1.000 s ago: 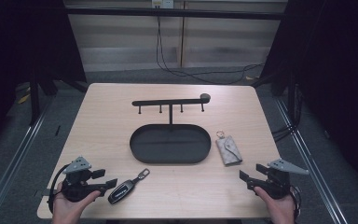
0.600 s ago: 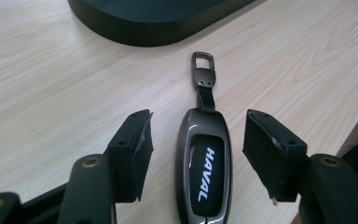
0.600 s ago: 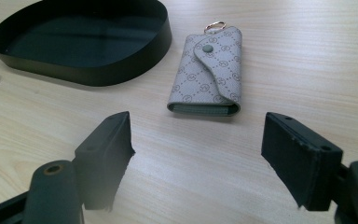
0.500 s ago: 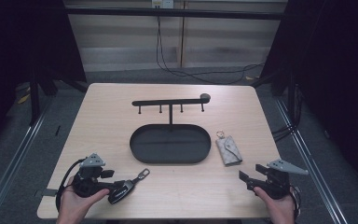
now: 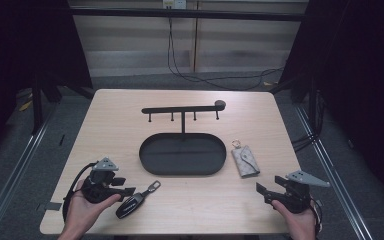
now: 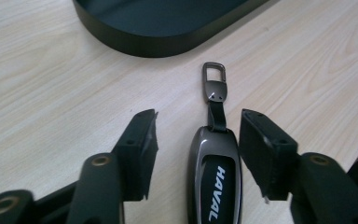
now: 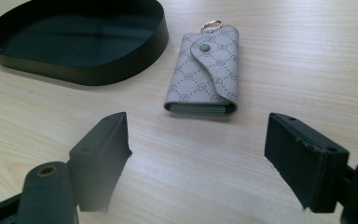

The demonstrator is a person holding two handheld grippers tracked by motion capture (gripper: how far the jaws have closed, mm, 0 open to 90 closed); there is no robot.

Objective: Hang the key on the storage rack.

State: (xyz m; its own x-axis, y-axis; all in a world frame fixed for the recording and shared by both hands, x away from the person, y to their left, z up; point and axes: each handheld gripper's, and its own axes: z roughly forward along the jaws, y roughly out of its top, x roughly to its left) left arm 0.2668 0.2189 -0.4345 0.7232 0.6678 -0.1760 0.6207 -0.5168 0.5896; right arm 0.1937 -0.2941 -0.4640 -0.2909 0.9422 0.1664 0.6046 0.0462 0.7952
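Note:
A dark car key fob (image 6: 214, 179) marked HAVAL lies flat on the table with its metal clip (image 6: 214, 79) pointing at the tray. My left gripper (image 6: 199, 126) is open, one jaw on each side of the fob's top end, and neither jaw touches it. From above, the left gripper (image 5: 128, 194) and the fob (image 5: 130, 205) sit near the front left edge. A grey patterned key pouch (image 7: 205, 74) with a gold ring lies ahead of my open right gripper (image 7: 198, 128), well apart from it. In the high view the right gripper (image 5: 269, 185) is at the front right and the pouch (image 5: 245, 161) lies beside the tray.
A black oval tray (image 5: 182, 171) sits at the table's middle, its rim also in the left gripper view (image 6: 158, 44) and the right gripper view (image 7: 84, 70). Behind it stands a black key rack (image 5: 182, 109) with several hooks. Bare wood lies between the two grippers.
My left gripper has moved right along the front edge until its open jaws flank the key fob. The right gripper and the pouch have stayed put.

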